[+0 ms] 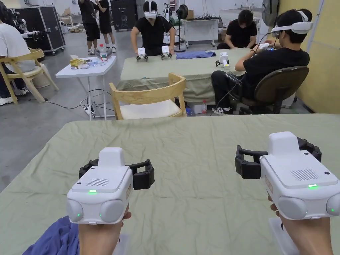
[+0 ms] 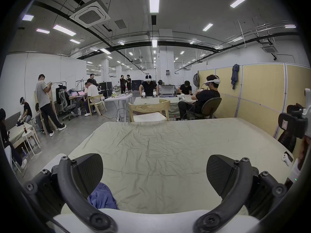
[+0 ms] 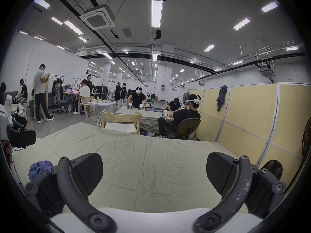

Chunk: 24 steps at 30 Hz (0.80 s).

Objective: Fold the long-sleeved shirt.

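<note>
Grippers, two: left gripper (image 2: 154,177) agape; right gripper (image 3: 154,176) agape; one seemingly crumpled blue shirt (image 1: 54,239).

No text or label can be read.

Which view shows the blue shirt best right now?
The head view: the shirt lies bunched at the table's near left corner, partly cut off. The left gripper view has a patch behind its jaw; the right gripper view a small, distant bunch.
</note>
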Available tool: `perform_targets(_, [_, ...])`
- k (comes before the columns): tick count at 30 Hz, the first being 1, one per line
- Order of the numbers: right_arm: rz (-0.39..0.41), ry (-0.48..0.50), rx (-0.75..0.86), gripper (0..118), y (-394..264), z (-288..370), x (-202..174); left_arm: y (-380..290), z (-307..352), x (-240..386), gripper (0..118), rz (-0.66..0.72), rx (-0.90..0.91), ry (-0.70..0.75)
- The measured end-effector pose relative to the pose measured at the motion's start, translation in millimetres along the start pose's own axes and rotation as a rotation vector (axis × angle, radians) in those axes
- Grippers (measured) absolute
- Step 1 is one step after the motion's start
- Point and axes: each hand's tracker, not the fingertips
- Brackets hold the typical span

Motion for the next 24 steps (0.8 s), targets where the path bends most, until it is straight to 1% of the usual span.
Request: perform_targets(24, [0.007,0.002,-0.005,118,1.6,-0.9,-1.8,1.0,-1.1,-2.0,118,-0.002,-0.003,-0.003])
